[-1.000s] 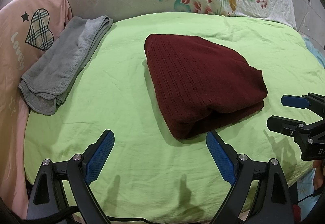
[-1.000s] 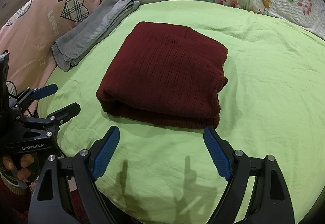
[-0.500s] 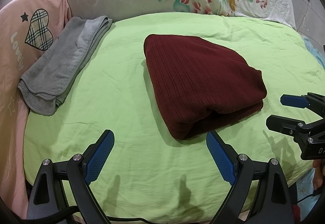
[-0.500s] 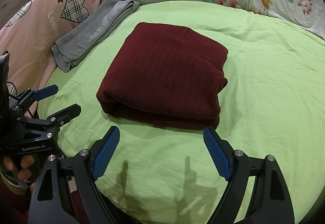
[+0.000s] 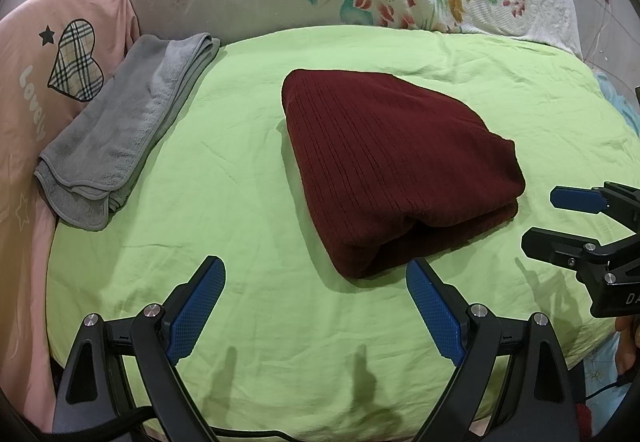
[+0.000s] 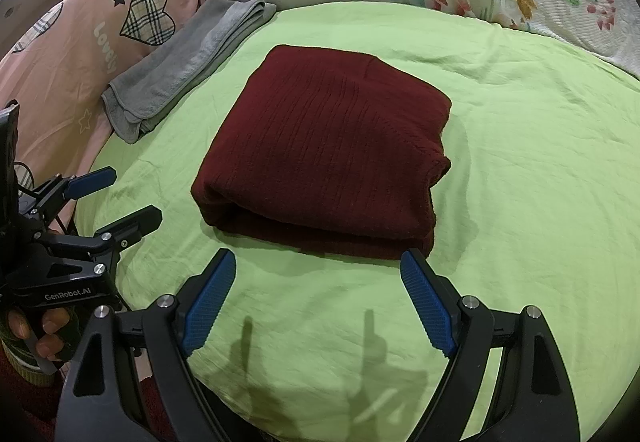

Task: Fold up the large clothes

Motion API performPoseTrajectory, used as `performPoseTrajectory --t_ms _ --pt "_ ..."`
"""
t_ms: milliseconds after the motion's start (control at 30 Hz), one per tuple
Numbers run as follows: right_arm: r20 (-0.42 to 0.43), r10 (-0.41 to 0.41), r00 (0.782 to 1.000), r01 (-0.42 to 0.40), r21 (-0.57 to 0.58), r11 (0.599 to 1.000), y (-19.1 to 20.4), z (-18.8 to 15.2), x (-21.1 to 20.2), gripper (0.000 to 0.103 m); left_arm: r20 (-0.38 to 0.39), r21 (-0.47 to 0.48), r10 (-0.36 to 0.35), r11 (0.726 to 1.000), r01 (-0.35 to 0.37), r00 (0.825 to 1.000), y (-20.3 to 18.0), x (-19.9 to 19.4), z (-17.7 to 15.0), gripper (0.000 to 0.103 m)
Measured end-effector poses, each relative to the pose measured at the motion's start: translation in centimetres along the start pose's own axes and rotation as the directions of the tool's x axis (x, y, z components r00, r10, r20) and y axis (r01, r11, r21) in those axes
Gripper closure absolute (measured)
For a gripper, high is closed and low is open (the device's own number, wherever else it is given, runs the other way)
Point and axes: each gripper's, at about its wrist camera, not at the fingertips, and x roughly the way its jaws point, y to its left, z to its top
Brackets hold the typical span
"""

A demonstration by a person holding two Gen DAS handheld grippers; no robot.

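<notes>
The sweater lies as a compact folded bundle mid-bed on the green sheet, so the folding looks finished, both the left claw and right claw gaping empty near the bed's front edge.

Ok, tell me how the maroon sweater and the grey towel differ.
The sweater is dark maroon and ribbed; the towel is pale grey and fuzzy. The sweater makes a thick, broad bundle mid-bed; the towel lies flatter, long and narrow, at the sheet's edge. Both are folded.
</notes>
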Motion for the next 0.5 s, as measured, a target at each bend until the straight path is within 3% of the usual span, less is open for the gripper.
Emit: performPoseTrajectory --t_ms 500 --pt "0.001 0.002 1.0 -0.002 0.0 1.0 -0.25 0.08 0.04 0.018 0.001 0.003 -0.001 1.0 0.001 1.0 -0.13 0.15 0.21 0.01"
